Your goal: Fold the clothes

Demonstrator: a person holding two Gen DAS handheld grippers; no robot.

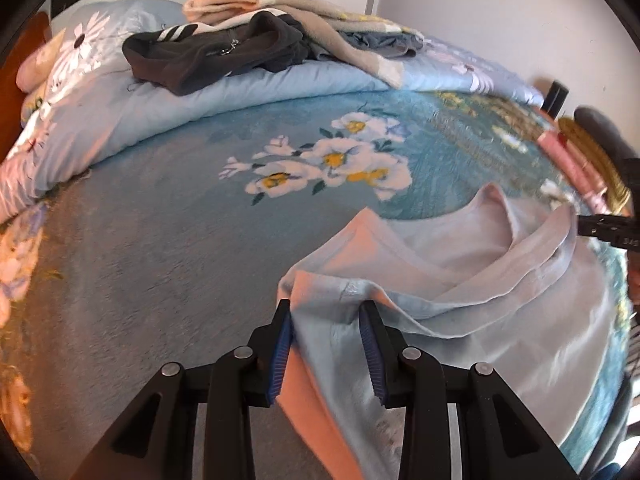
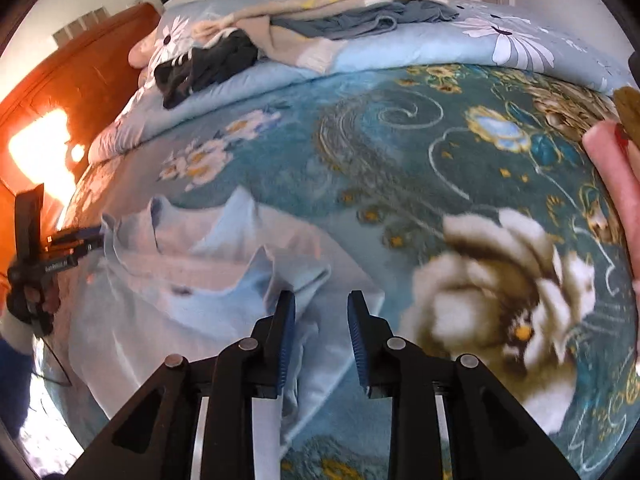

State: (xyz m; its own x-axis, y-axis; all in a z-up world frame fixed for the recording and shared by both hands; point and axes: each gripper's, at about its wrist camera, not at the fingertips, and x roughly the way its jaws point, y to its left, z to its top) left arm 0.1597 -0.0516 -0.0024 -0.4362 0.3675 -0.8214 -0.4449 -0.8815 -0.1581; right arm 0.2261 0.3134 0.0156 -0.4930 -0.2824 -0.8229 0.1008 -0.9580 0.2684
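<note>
A pale blue T-shirt point(image 1: 500, 280) lies rumpled on the blue floral blanket point(image 1: 200, 240), neckline toward the far side. My left gripper point(image 1: 326, 312) is open, its blue pads on either side of a bunched fold at the shirt's left shoulder. In the right wrist view the same shirt point(image 2: 192, 280) lies at the left. My right gripper point(image 2: 322, 300) is open over the shirt's right edge, with cloth between and under the jaws. The left gripper also shows in the right wrist view point(image 2: 86, 236) at the shirt's far edge.
A rolled light-blue quilt point(image 1: 240, 84) lies along the far side, with a dark striped garment point(image 1: 208, 56) and beige and grey clothes point(image 1: 320, 20) piled on it. A wooden headboard point(image 2: 80, 80) stands at the left. A person's hand point(image 2: 612, 184) is at the right edge.
</note>
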